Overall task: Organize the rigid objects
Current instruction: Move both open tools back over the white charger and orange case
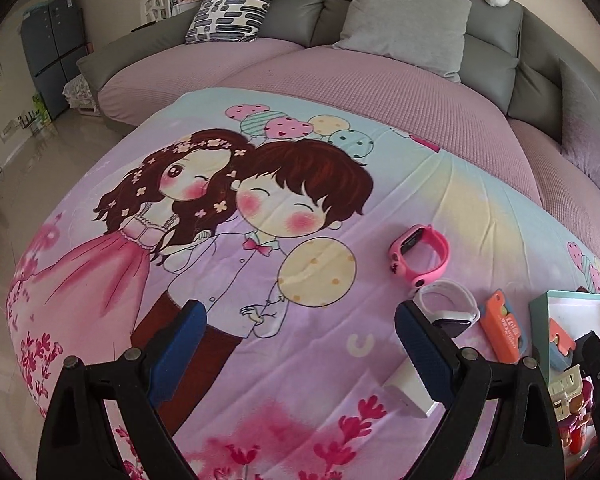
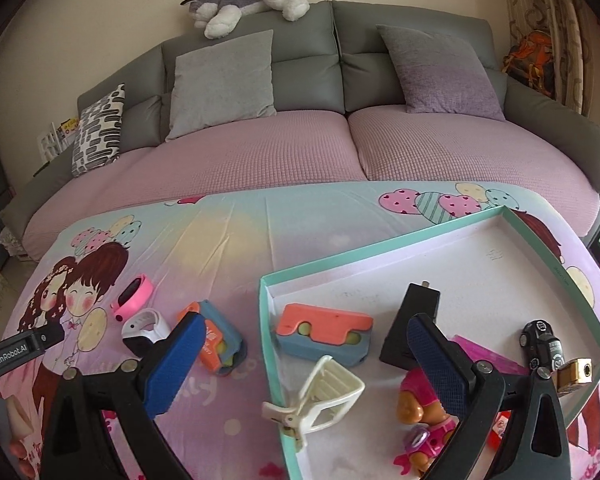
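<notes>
My left gripper (image 1: 300, 344) is open above the cartoon bedsheet (image 1: 260, 240), nothing between its blue pads. To its right lie a pink watch (image 1: 420, 252), a white watch (image 1: 448, 304), an orange-blue toy (image 1: 504, 328) and a white block (image 1: 408, 392). My right gripper (image 2: 306, 360) is open over the near corner of the teal box (image 2: 380, 250). A white hair clip (image 2: 320, 392) lies across the box's edge below its fingers, untouched. Inside the box are an orange-blue toy (image 2: 324, 328), a black block (image 2: 412, 320), a pink puppy figure (image 2: 424, 420), a black toy car (image 2: 540, 340) and a brass padlock (image 2: 576, 372).
A grey sofa (image 2: 340, 60) with pink seat covers and cushions stands behind the sheet, a plush dog (image 2: 244, 0) on its back. A second orange-blue toy (image 2: 216, 344) and both watches lie left of the box. The left tool's black body (image 2: 20, 350) shows at the left edge.
</notes>
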A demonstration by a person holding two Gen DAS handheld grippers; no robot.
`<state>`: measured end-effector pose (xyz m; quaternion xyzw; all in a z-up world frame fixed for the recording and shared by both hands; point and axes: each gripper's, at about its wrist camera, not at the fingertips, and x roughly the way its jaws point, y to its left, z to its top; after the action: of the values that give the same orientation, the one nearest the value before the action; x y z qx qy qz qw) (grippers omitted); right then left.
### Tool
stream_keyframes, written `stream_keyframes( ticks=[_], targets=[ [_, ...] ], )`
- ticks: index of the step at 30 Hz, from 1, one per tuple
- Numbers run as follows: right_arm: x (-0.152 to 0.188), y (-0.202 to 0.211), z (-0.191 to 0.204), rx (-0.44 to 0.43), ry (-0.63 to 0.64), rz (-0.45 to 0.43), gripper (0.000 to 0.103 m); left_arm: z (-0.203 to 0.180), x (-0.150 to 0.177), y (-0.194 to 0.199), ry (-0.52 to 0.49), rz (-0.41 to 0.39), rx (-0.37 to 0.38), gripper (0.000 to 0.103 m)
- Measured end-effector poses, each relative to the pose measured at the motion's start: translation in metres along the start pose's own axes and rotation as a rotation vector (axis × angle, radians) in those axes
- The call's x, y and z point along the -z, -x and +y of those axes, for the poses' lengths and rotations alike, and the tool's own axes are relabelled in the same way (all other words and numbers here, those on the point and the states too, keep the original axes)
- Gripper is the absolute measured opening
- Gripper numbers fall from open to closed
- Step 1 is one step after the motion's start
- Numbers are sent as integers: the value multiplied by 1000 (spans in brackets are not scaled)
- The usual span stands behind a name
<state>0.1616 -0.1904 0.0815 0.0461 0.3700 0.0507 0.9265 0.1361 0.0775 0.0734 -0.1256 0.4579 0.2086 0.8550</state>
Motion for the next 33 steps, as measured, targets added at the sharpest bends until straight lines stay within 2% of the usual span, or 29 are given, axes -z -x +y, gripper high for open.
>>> stream_keyframes(
  ticks=[10,16,20,24,33],
  targets=[
    [12,-18,48,-76,84,54,102,17,11,-10,15,44,22,95],
    [15,-21,43,-49,80,54,102,7,11,-16,-9,62,74,95],
    [13,-15,34,-29,48,34,102,-4,11,-17,-35,79,153,95],
    [9,-6,29,-20,31,-7,102,-24,16,-25,-102,120,225,95],
    [8,-7,18,4,3,-7,102,-65,31,-35,-298,176,269,95]
  ],
)
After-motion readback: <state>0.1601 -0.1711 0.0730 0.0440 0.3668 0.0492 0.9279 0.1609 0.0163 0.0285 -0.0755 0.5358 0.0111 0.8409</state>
